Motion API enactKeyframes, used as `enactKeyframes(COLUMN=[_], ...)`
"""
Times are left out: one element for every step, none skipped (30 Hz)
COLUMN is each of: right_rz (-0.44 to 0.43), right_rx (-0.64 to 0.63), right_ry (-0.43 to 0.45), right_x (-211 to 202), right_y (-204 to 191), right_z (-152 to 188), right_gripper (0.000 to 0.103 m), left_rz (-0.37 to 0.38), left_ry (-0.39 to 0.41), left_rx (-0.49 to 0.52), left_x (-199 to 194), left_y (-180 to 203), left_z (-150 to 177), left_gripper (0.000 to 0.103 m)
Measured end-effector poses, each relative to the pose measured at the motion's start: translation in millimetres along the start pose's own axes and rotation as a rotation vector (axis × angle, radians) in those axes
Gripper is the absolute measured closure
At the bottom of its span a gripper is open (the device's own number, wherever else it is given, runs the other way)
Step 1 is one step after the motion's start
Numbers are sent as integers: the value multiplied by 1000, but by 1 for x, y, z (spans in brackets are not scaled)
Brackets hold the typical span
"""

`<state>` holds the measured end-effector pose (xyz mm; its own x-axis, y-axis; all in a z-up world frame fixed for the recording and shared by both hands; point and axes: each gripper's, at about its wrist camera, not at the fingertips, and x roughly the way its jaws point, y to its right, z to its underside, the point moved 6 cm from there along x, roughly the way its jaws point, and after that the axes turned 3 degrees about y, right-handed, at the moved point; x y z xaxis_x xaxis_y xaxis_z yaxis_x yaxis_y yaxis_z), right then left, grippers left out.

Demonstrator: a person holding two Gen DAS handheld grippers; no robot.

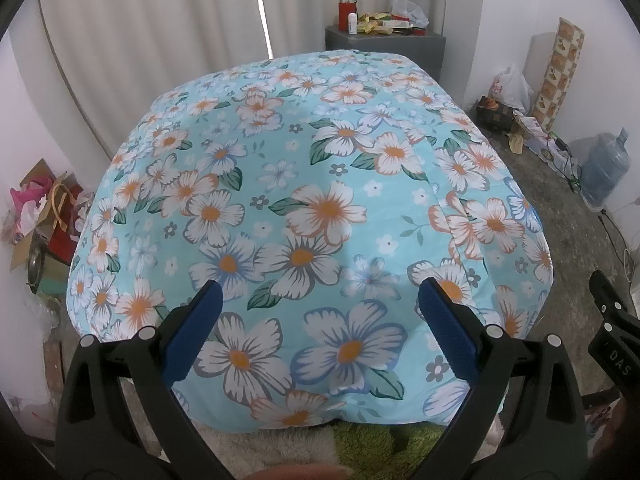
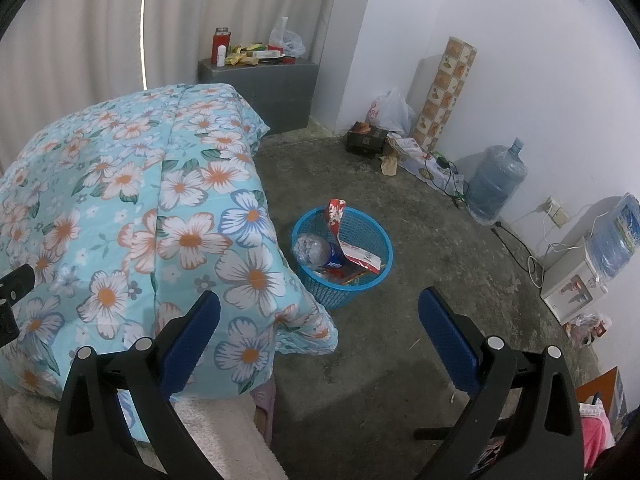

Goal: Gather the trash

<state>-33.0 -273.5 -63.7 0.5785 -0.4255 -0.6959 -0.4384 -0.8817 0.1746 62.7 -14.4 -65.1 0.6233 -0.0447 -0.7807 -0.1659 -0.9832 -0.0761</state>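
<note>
A blue plastic basket (image 2: pixel 366 276) stands on the concrete floor beside the bed. It holds a clear plastic bottle (image 2: pixel 314 249), a red and white wrapper (image 2: pixel 335 216) sticking up and a red and white packet (image 2: pixel 362 258). My right gripper (image 2: pixel 319 312) is open and empty, held above the floor near the bed corner, short of the basket. My left gripper (image 1: pixel 319 300) is open and empty above the floral bed cover (image 1: pixel 304 208). The right gripper's body shows at the right edge of the left wrist view (image 1: pixel 612 320).
The bed with the floral cover (image 2: pixel 132 216) fills the left. A grey cabinet (image 2: pixel 260 80) with a red flask and clutter stands at the back. Bags, a box, a patterned roll (image 2: pixel 444 92), a water jug (image 2: pixel 496 180), cables and a dispenser (image 2: pixel 576 280) line the right wall.
</note>
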Motion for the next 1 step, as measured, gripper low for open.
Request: enactKeyframes(right_rz=[0], right_rx=[0], right_ry=[0], right_x=[0], right_y=[-1], right_z=[0], right_gripper=[7], left_rz=[0], left_ry=[-1], left_rx=[0], left_x=[0], left_y=[0], left_z=[0], left_gripper=[9])
